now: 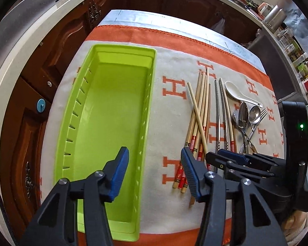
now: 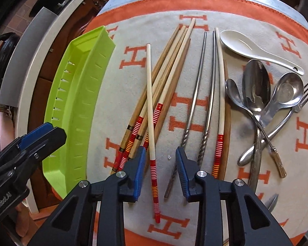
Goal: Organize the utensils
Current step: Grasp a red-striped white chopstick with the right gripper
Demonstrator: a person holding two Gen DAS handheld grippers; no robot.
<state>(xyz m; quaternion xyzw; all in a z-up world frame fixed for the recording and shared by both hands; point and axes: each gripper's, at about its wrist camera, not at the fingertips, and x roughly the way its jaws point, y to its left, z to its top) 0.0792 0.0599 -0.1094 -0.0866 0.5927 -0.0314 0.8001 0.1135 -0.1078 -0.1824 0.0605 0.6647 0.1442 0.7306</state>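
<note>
An empty lime-green tray (image 1: 117, 106) lies on the left of a cream cloth (image 1: 170, 123) with orange H letters. My left gripper (image 1: 154, 155) is open and straddles the tray's right wall near its front end, without touching it. Wooden chopsticks (image 2: 168, 71) lie fanned in the middle, with two metal chopsticks (image 2: 197, 94) beside them. My right gripper (image 2: 160, 153) hangs open just over the handle ends. One red-banded chopstick (image 2: 153, 164) lies between its pads, and neither pad presses on it. A white ceramic spoon (image 2: 246, 47), metal spoons (image 2: 256, 86) and a fork (image 2: 306, 96) lie to the right.
The table's far edge (image 1: 133, 16) faces dark wooden cabinets (image 1: 51, 51) under a pale counter (image 1: 22, 41). Jars and a kettle (image 1: 273, 14) stand on a counter at the far right. The two grippers hang close together over the cloth's front part.
</note>
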